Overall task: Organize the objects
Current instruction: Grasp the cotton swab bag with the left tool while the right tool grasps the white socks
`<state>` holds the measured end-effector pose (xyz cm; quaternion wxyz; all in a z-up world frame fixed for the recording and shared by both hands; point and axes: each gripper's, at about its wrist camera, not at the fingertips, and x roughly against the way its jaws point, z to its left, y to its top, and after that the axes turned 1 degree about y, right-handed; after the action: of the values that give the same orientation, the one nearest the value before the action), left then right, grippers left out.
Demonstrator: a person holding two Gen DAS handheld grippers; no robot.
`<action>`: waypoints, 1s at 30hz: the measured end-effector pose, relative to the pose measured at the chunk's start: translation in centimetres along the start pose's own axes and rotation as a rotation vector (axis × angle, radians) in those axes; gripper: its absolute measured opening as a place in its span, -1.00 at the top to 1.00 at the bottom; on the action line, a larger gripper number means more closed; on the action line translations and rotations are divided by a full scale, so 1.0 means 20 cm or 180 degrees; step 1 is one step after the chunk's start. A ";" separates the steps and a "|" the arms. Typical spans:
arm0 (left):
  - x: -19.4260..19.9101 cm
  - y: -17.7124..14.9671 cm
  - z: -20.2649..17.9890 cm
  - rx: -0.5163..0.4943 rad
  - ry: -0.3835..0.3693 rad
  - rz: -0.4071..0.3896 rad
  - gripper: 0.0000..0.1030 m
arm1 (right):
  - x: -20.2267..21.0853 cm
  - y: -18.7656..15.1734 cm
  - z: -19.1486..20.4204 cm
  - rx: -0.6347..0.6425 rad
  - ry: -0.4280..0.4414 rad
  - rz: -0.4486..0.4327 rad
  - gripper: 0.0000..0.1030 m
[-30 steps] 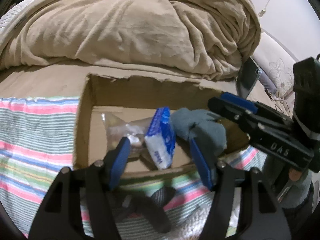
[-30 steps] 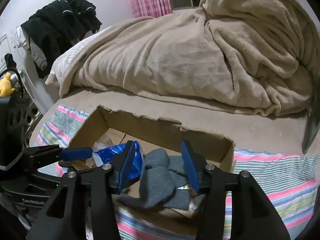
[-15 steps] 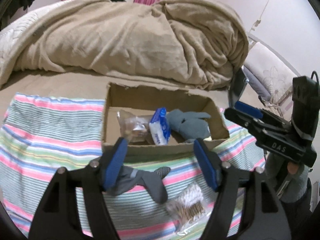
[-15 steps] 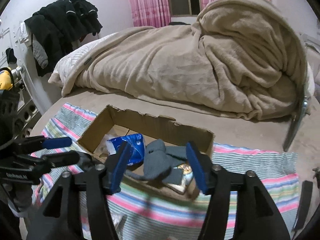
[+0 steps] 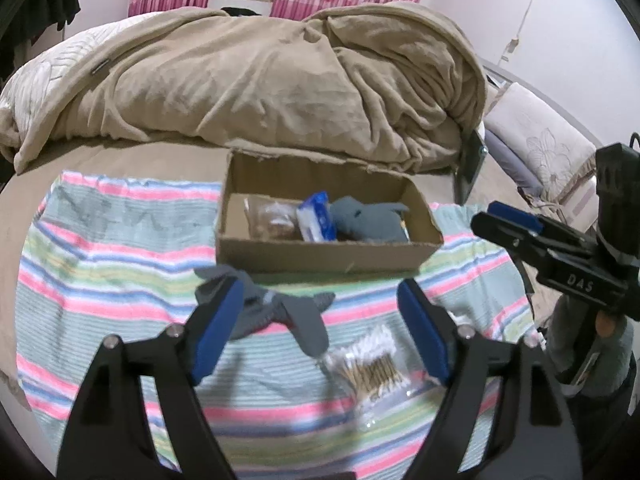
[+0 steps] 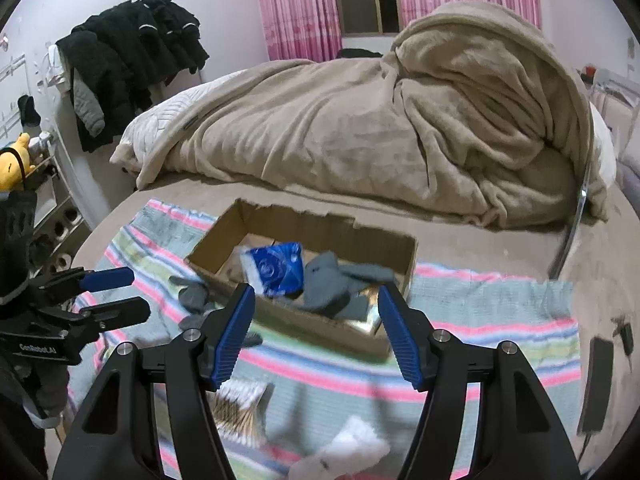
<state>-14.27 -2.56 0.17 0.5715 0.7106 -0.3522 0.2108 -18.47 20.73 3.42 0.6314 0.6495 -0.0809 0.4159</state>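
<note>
- On the striped cloth spread over the bed, a cardboard box is sitting with its top open, in front of a heaped beige blanket.
- Inside the box, a blue-and-white packet is standing on edge between a clear bag of brownish contents and a grey glove, which is lying toward the box's right end.
- Outside the box, just before its near wall, a second grey glove is lying flat on the cloth, and near it, closer to the camera, a clear pack of cotton swabs is resting.
- A white crumpled item, too blurred to name, is lying at the bottom of the right wrist view.
- The left gripper is hovering above the cloth with its jaws apart and nothing between its blue pads; they have just been opening.
- The right gripper is likewise standing parted and empty over the box's near edge, having opened a moment ago.
- A black charger brick is lying on the bed beside the cloth's right edge.
</note>
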 end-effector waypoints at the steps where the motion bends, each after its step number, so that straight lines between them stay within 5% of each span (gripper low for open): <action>1: 0.00 -0.02 -0.01 0.0015 0.0001 -0.0002 -0.59 | 0.01 -0.02 0.01 0.0004 -0.0006 0.0004 -0.30; 30: -0.19 -0.38 -0.18 0.0084 0.0040 0.0301 -0.60 | -0.01 -0.46 -0.10 -0.0168 -0.0090 0.0419 -0.30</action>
<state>-10.85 2.63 -6.69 0.5537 0.6992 -0.3790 0.2467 -13.77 24.18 -3.97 0.6184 0.6317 -0.1434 0.4450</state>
